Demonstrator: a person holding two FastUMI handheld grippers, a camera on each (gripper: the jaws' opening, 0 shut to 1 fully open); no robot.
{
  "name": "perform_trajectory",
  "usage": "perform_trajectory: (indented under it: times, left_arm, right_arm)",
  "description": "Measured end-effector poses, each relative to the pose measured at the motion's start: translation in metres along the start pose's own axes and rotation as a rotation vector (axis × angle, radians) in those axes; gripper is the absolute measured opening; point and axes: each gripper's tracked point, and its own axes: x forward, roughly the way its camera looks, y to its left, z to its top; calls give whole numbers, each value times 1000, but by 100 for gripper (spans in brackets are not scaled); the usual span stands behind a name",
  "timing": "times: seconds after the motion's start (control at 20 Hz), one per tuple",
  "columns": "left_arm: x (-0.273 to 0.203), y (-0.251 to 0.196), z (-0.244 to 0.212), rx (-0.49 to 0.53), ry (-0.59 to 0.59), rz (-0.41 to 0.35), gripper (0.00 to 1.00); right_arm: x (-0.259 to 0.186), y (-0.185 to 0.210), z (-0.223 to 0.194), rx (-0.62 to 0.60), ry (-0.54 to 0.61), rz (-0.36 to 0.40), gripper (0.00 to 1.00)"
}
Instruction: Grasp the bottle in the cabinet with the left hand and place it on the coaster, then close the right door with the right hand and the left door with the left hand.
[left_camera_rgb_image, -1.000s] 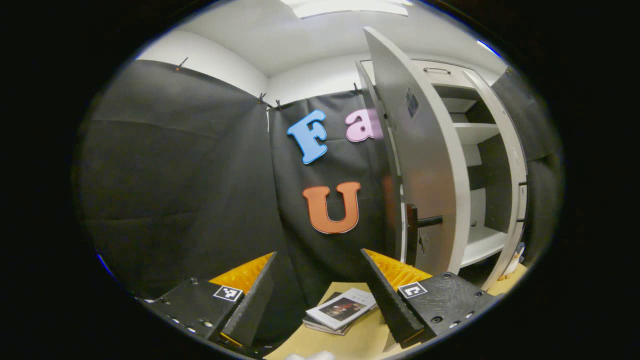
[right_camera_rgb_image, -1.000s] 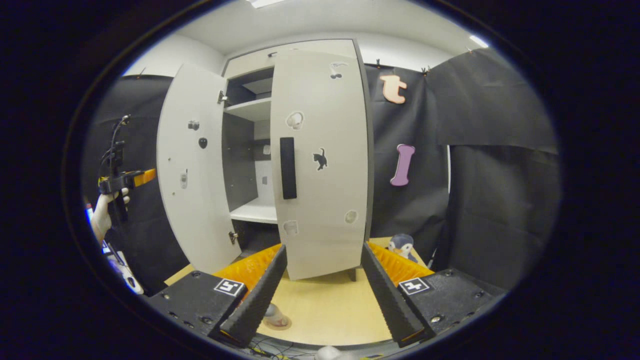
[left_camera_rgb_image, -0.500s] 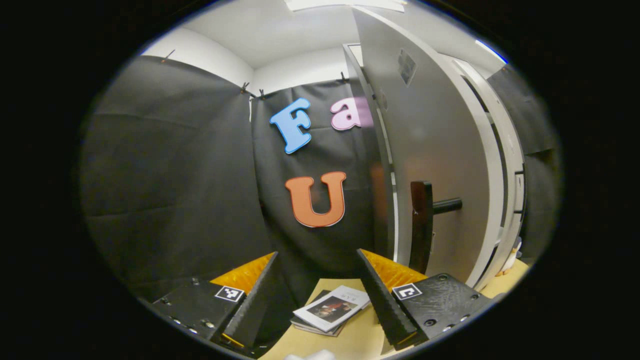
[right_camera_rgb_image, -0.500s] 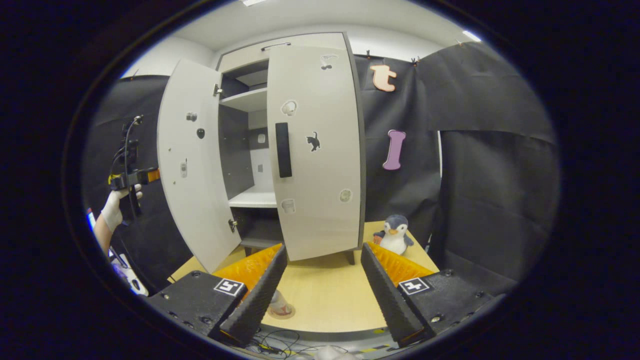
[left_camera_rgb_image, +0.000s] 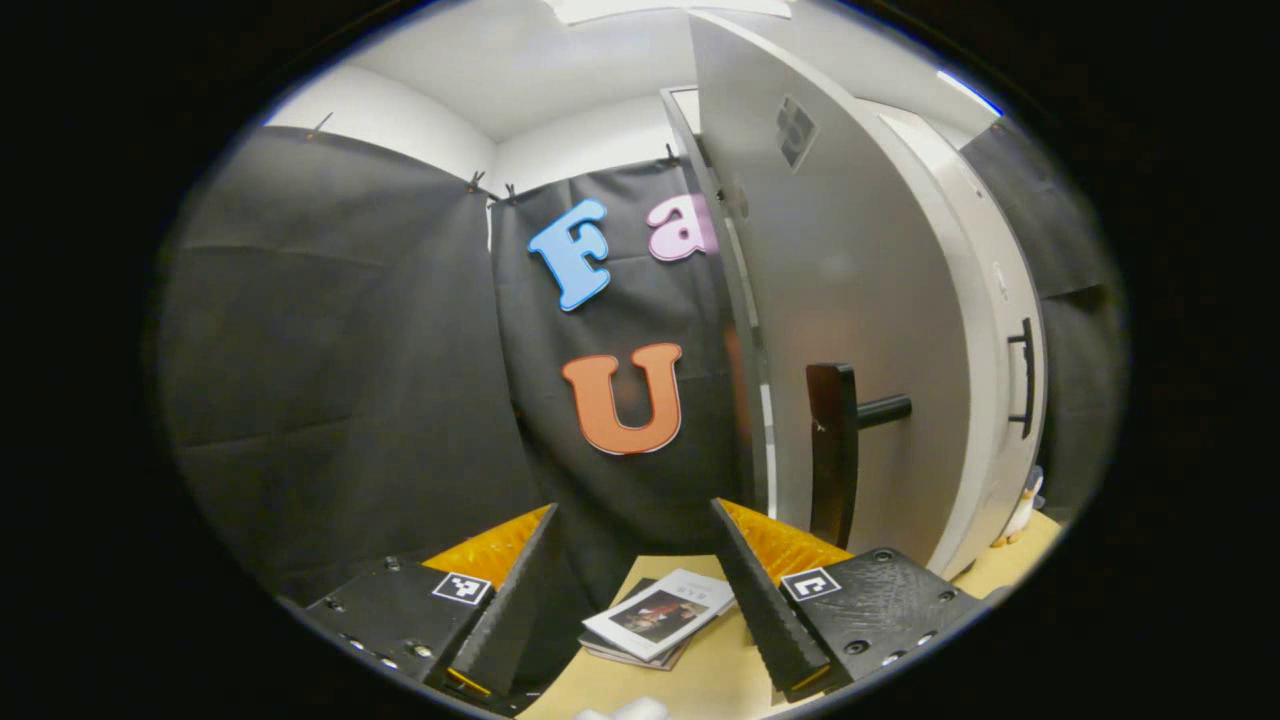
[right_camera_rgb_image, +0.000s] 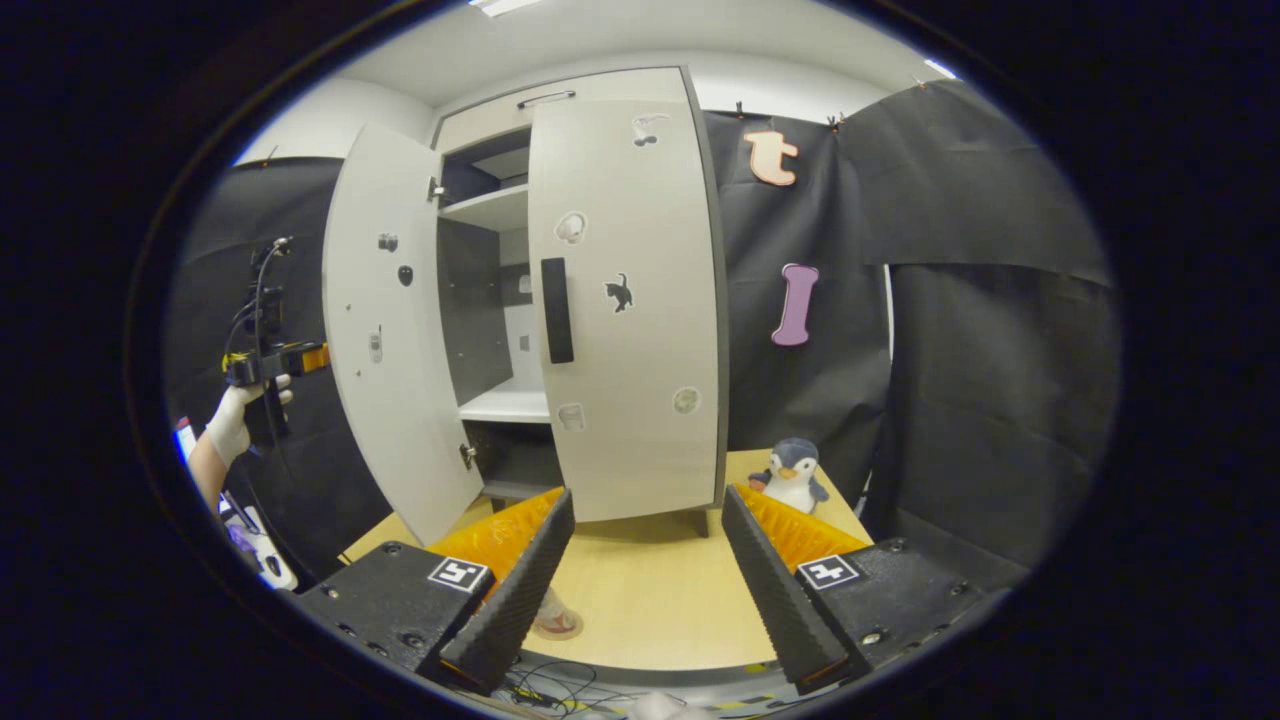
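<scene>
The white cabinet has its right door shut and its left door standing open. In the left gripper view the left door's outer face and dark handle are close on the right. My left gripper is open with nothing between its fingers. A gloved hand holds that left gripper right at the door's outer side; whether it touches is unclear. My right gripper is open over the table. The bottle stands on a reddish coaster, half hidden behind a finger.
A stack of booklets lies on the wooden table left of the cabinet. A toy penguin sits at the cabinet's right corner. Cables hang at the table's near edge. Black cloth walls close in the booth.
My left gripper has come round to the left door's outer face, and the shelves have slid out of its view. My right gripper has drawn back from the shut right door.
</scene>
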Motion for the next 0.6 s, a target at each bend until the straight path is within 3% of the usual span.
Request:
perform_trajectory:
  times: [0.05, 0.3, 0.6]
  left_arm:
    - [-2, -8, 1, -9, 2, -7, 94]
    - [-4, -44, 5, -23, -3, -34, 87]
    - [-2, -89, 7, -34, 5, -80, 90]
  right_arm:
    - [0, -3, 1, -1, 0, 1, 96]
    - [-4, -17, 0, -8, 8, 4, 98]
    - [-9, -31, 3, -21, 3, -4, 96]
